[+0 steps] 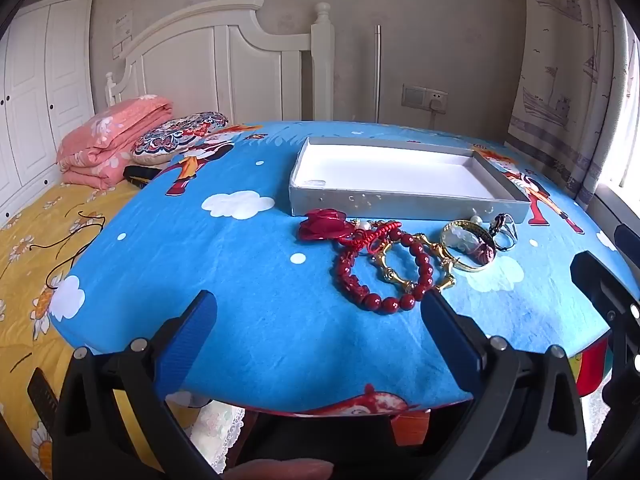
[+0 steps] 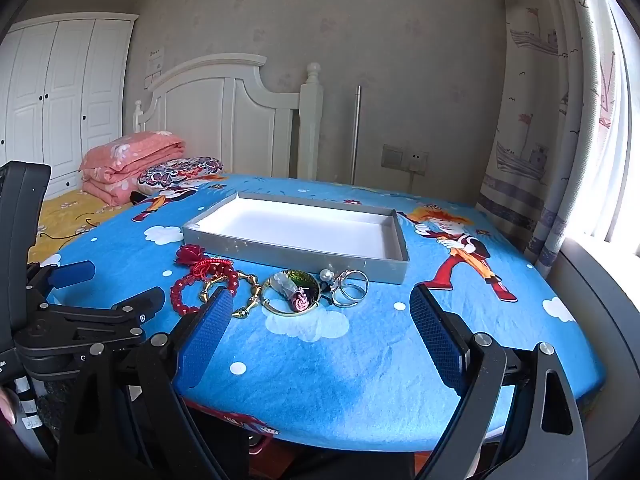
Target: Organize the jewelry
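At 12 o'clock from your right gripper the box sits bare, the jewelry heaped just before it at 11. Both grippers, left too, gape wide with nothing held, likely poised for 1 first pick.

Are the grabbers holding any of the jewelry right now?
No. The left hand-held gripper and right hand-held gripper are both open and empty; the jewelry lies on the table.
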`<state>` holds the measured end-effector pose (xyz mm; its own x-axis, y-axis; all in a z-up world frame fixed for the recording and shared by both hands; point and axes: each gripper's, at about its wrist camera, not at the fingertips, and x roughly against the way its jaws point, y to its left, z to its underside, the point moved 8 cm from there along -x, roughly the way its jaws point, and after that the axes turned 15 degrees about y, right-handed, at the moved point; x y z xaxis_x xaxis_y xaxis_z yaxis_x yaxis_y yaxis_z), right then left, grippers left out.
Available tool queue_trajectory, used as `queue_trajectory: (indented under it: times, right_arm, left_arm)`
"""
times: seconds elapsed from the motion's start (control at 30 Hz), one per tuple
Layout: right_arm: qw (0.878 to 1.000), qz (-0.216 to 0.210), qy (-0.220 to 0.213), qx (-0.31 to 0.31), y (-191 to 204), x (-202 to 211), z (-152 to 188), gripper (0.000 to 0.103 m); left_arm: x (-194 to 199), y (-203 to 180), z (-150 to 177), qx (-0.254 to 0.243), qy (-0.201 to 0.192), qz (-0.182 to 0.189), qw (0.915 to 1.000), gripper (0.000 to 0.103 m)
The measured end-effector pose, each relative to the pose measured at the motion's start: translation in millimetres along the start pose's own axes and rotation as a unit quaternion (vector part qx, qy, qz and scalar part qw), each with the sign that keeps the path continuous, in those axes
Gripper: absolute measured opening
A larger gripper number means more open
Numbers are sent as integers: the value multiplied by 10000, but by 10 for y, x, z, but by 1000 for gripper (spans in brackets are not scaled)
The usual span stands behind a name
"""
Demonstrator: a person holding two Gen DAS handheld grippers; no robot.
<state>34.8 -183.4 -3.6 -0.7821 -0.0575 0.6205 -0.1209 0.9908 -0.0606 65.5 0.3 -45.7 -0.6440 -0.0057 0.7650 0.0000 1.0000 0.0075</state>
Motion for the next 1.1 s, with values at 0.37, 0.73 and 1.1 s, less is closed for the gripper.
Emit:
queue_trajectory:
  times: [0.37, 0.73, 1.1]
  right_arm:
    - [10000, 12, 16, -3, -3, -12, 3, 85]
    - [9999, 87, 74, -105, -47, -40, 38, 85]
    - [9989, 221, 411, -109, -81, -162, 78, 85]
  left_arm:
    - [-17, -10, 6, -7, 37, -20, 10000, 99]
    - [-12, 15, 29, -24, -5, 24, 10000, 99]
    - [81, 15, 18, -51, -139, -98, 9998, 99]
